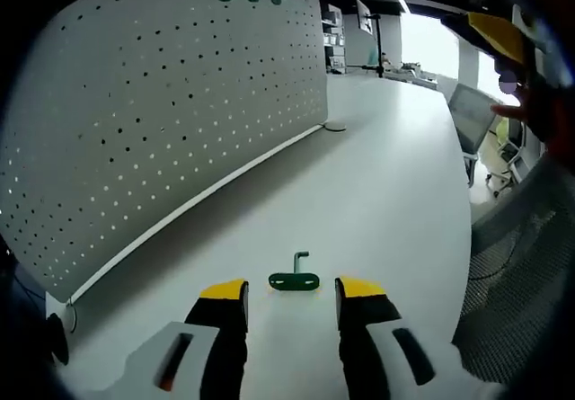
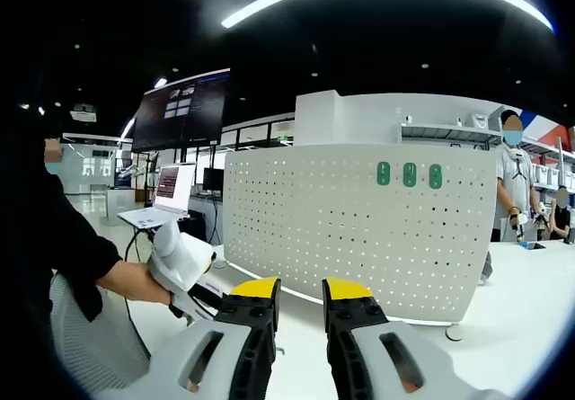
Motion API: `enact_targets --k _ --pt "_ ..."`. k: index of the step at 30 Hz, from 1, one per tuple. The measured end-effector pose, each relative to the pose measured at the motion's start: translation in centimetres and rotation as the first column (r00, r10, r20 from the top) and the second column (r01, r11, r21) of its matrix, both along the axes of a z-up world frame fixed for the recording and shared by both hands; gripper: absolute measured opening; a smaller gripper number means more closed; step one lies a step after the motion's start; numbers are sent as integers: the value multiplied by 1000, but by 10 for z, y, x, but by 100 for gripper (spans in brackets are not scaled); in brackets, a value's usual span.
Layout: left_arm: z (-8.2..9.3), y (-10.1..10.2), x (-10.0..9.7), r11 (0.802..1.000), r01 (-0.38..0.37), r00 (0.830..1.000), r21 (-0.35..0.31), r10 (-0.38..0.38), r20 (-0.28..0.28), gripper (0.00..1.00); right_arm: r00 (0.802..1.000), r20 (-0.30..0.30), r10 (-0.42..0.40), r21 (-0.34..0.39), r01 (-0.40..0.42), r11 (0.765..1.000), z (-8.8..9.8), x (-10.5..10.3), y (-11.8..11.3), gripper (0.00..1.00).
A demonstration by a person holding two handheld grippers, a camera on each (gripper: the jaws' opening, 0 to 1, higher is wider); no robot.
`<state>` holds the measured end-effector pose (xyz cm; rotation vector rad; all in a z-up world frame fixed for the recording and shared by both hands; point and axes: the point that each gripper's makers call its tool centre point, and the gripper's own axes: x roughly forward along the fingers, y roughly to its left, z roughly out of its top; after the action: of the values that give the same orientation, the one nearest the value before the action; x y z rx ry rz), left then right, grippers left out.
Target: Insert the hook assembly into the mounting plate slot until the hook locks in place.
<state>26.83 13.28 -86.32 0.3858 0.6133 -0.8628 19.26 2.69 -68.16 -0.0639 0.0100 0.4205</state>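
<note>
Item: green hook assembly [image 1: 295, 280] flat on the table [image 1: 377, 193], just ahead of your open, empty left gripper [image 1: 292, 292], plate lying crosswise to its jaws; right gripper [image 2: 301, 294] parted, empty, farther off

White table [image 1: 377, 193] with a smooth, matte top, seen in the left gripper view. A green hook assembly [image 1: 296, 277] lies flat on the surface, its flat oval plate down and its thin bent wire pointing away across the table. A white perforated pegboard [image 1: 162, 103] stands upright on the table, beyond and to the left of the hook assembly, its lower edge meeting the tabletop along a long curved line. A small round disc [image 1: 334, 127] rests on the table at the far end of the pegboard, well apart from the hook assembly.

In the right gripper view, the pegboard [image 2: 359, 229] again stands on the table [image 2: 512, 301].
</note>
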Motion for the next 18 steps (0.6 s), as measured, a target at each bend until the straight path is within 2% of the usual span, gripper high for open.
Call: enact_targets --k 4,6,16,18 --pt "-11 -3 3 1000 -11 1000 -5 10 -30 49 1000 -2 0 0 0 1000 0 0 0 17" --pt "-14 -6 6 1000 -10 1000 -7 10 -23 49 1000 -3 -1 0 1 1000 -1 0 0 17" --pt "-33 -12 15 998 -26 999 -50 24 -33 45 1000 -9 -7 2 7 1000 -2 1 -2 17" --pt "-35 -13 14 999 -19 999 -41 18 -27 44 1000 -12 -8 1 8 1000 -2 2 -2 17"
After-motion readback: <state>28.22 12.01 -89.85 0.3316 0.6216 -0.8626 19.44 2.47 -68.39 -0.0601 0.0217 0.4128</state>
